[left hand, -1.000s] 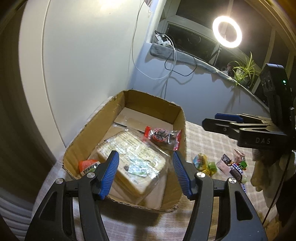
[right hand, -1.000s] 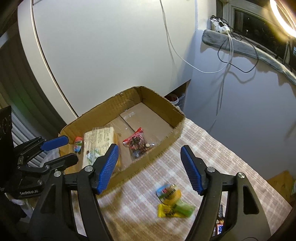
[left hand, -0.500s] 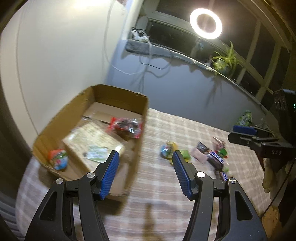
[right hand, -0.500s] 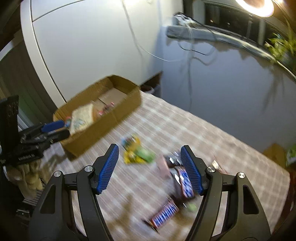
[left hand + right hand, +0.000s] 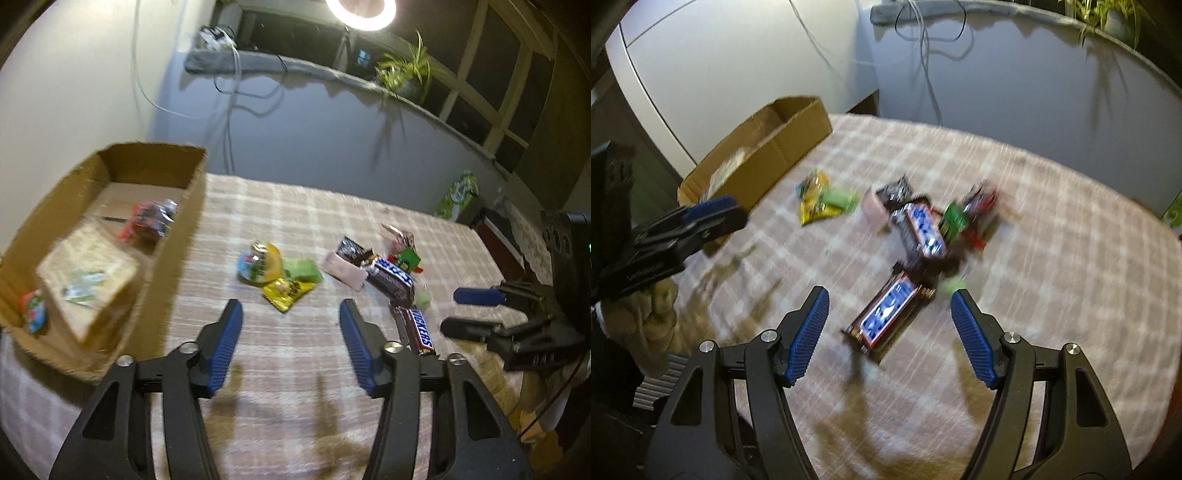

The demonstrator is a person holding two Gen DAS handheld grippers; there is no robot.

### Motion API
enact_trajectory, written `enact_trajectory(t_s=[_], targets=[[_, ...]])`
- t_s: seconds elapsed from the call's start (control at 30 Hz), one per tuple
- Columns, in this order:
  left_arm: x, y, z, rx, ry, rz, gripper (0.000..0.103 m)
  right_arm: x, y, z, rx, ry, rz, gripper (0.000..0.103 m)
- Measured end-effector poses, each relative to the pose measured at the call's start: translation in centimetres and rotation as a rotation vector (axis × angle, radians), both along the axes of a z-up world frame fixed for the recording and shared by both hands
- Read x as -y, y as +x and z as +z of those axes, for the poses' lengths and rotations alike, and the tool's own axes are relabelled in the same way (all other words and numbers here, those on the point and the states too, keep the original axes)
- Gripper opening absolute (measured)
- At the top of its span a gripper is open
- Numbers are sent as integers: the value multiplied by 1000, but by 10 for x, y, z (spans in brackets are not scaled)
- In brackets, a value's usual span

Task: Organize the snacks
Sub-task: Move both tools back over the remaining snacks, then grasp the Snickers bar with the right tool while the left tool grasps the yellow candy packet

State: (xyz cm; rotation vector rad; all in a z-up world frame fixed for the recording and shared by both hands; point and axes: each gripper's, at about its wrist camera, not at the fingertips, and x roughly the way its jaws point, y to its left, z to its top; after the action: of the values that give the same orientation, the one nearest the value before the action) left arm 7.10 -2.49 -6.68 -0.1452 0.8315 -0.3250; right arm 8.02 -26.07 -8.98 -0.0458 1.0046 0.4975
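Two grippers hang over a checked, woven cloth (image 5: 295, 236), both with ribbed blue pads set wide apart and nothing between them. Farthest left stands a corrugated cardboard box (image 5: 184, 236), open-topped and rough at its torn rim; inside lie a flat, square packet of bread (image 5: 86, 273) in clear film, a small round red-and-blue sweet (image 5: 33, 314) at the near corner and a crinkled red-and-clear bag (image 5: 149, 221) toward the back. The left gripper (image 5: 291, 345) hovers above bare cloth just right of the box. Beyond its tips sits a round jelly cup (image 5: 258, 264) with a foil lid, touching a glossy yellow sachet (image 5: 286, 291) and a soft green pouch (image 5: 304, 269). Further right is a heap of wrappers: a pale pink sachet (image 5: 343, 273), a dark foil packet (image 5: 349, 249), one Snickers bar (image 5: 393, 282) on top and a second Snickers (image 5: 886, 319) lying apart toward the near edge. The right gripper (image 5: 890, 332) is poised over that second bar, which lies slantwise between its fingers, not touched. In the right wrist view the heap is blurred, so the small green and red pieces beside it cannot be identified. Behind the table runs a grey wall with dangling cables (image 5: 229, 96), a ring light (image 5: 364, 14) and a potted plant (image 5: 406, 74) on the sill.
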Motion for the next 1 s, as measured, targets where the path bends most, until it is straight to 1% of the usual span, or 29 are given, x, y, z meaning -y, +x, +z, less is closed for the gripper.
enact_trajectory(t_s=[0.07,0.1,0.2,0.37,0.5,0.6,0.7,0.93,1.0], targets=[[4,8,-5,-18,8,-8,44,0,-2,-9,-25,9,1,61],[5,10,-8,-25,10,-11,44,-1,-2,-13,-43,14,3,60],[11,20,-15,-44,25,-25,44,-2,-2,-23,-64,14,1,59],[17,40,-30,-83,51,-36,43,-6,0,-31,-85,21,7,56],[16,52,-38,-112,34,-27,43,-9,0,-34,-88,13,16,56],[18,57,-40,-112,46,-35,43,-9,2,-36,-93,12,14,56],[22,60,-41,-103,74,-46,43,-10,5,-40,-96,9,10,56],[41,55,-43,-95,135,-141,43,-19,13,-44,-74,-31,18,56],[47,51,-43,-91,162,-162,43,-19,14,-44,-72,-42,21,52]])
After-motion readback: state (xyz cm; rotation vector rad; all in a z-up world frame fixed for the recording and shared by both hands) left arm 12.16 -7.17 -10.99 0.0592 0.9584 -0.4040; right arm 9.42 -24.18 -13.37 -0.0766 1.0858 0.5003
